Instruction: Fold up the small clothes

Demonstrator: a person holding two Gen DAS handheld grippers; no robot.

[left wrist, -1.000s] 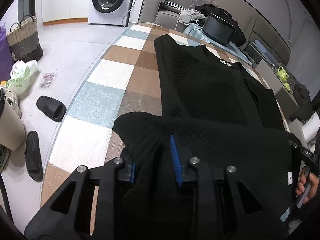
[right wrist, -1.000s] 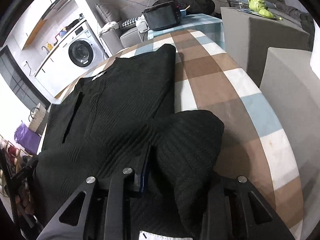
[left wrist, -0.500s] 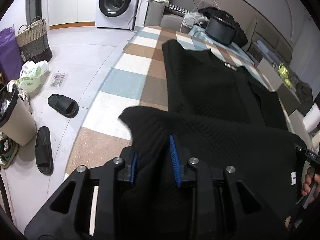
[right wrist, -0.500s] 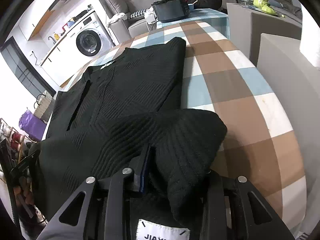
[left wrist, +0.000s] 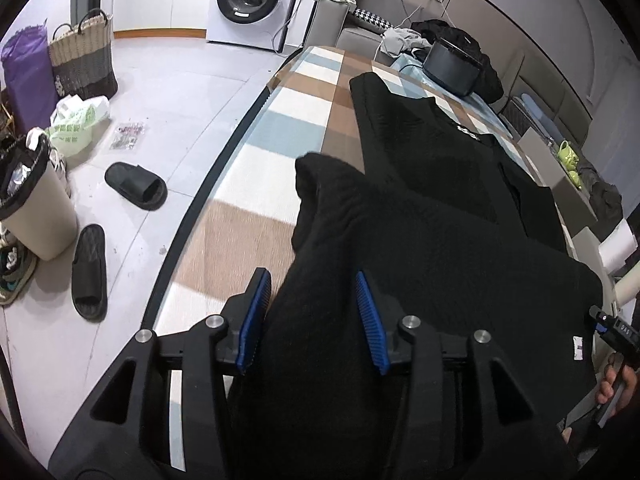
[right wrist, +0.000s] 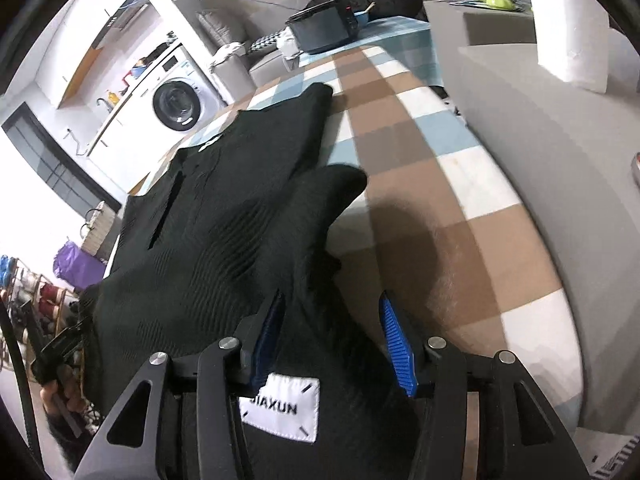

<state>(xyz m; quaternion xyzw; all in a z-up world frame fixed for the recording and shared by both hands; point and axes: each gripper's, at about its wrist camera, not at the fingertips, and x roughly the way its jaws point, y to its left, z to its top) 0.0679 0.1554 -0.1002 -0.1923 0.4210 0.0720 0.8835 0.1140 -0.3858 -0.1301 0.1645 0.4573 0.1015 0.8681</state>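
Note:
A black knit garment (left wrist: 432, 184) lies along the checked table (left wrist: 288, 132), its near part doubled back over the rest. My left gripper (left wrist: 312, 316) straddles the left corner of that fold. Its jaws are opening, and a gap shows beside the left blue pad (left wrist: 254, 316). My right gripper (right wrist: 332, 340) straddles the right corner of the garment (right wrist: 224, 216), just above a white label (right wrist: 280, 406). Its jaws are opening too, and the right pad (right wrist: 396, 348) stands clear of the cloth. Each view catches the other gripper in a person's hand at the picture's edge.
A black case (left wrist: 452, 64) and dark clothes sit at the table's far end. Grey boxes (right wrist: 560, 140) stand close along the right side. On the floor to the left are slippers (left wrist: 136, 186), a bin (left wrist: 36, 204), bags and a basket (left wrist: 82, 56), with a washing machine (left wrist: 250, 0) behind.
Both pairs of jaws have widened and let go of the folded cloth. The fold's corners now lie farther ahead of the pads. The left view shows more of the table's left edge.

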